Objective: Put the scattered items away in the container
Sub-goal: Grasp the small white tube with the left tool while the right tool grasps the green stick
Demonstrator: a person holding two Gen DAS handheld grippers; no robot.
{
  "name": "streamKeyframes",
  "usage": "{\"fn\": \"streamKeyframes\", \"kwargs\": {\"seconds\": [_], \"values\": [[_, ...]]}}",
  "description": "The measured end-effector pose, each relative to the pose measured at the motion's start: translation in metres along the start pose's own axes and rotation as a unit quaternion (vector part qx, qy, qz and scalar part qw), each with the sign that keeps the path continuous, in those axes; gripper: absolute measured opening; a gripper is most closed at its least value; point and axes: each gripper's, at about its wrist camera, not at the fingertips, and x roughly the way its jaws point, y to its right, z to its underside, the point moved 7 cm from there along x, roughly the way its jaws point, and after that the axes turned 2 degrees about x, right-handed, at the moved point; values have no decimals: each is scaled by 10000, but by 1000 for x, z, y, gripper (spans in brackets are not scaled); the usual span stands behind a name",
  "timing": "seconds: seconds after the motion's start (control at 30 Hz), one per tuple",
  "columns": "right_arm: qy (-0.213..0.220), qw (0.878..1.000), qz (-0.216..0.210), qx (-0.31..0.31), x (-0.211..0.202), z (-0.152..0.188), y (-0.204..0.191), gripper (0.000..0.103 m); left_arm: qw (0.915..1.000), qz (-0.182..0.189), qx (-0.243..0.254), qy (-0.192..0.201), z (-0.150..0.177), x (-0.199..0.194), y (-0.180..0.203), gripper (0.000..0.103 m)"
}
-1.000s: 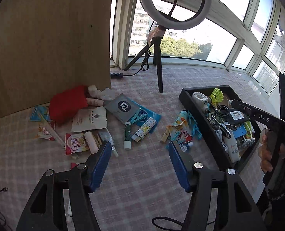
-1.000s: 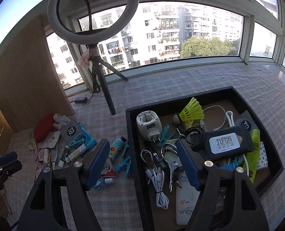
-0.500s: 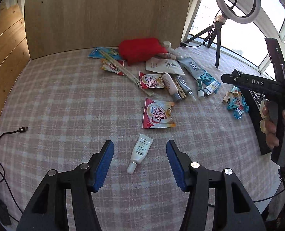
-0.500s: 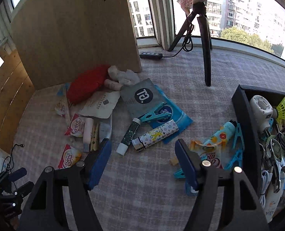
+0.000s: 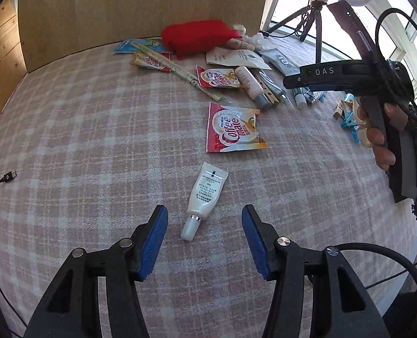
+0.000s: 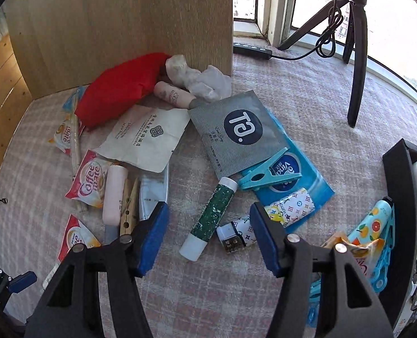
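My left gripper (image 5: 204, 225) is open and empty, low over the checked cloth, with a small white tube (image 5: 204, 195) lying just ahead between its blue pads. My right gripper (image 6: 208, 219) is open and empty above a green speckled stick (image 6: 210, 219) and a patterned lighter-like stick (image 6: 267, 218). The black container (image 6: 399, 197) is at the right edge of the right wrist view, holding several items. A Coffee mate sachet (image 5: 232, 128) lies beyond the white tube.
A red pouch (image 6: 121, 87), white packet (image 6: 148, 138), grey packet (image 6: 240, 135), blue tissue pack (image 6: 290, 180), teal clip (image 6: 264, 176), pink tube (image 6: 114, 194) and wooden peg (image 6: 129, 207) lie scattered. A wooden board (image 6: 124, 22) stands behind. A tripod (image 6: 354, 56) stands at the right.
My left gripper has swung from the pile to the bare left side and come down close to the white tube. My right gripper has left the container and moved over the scattered pile.
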Motion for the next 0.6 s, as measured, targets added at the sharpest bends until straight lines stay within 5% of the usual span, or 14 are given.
{"fn": "streamKeyframes", "kwargs": {"seconds": [0.07, 0.17, 0.23, 0.3, 0.4, 0.6], "values": [[4, 10000, -2, -35, 1, -1, -2, 57, 10000, 0, 76, -53, 0, 5, 3, 41], [-291, 9991, -293, -87, 7, 7, -9, 36, 9997, -67, 238, 9, -2, 7, 6, 41], [-264, 9990, -201, -303, 8, 10, -14, 36, 9993, -142, 337, 56, -4, 8, 6, 38], [-184, 9984, -20, -532, 8, 11, -17, 33, 9988, -267, 390, 135, -6, 8, 3, 22], [-142, 9988, 46, -471, 7, 12, -14, 18, 9986, -243, 423, 224, -4, 6, 2, 21], [-204, 9994, -268, -78, 0, 15, -2, 16, 9994, -101, 140, 287, -2, -1, -5, 21]]}}
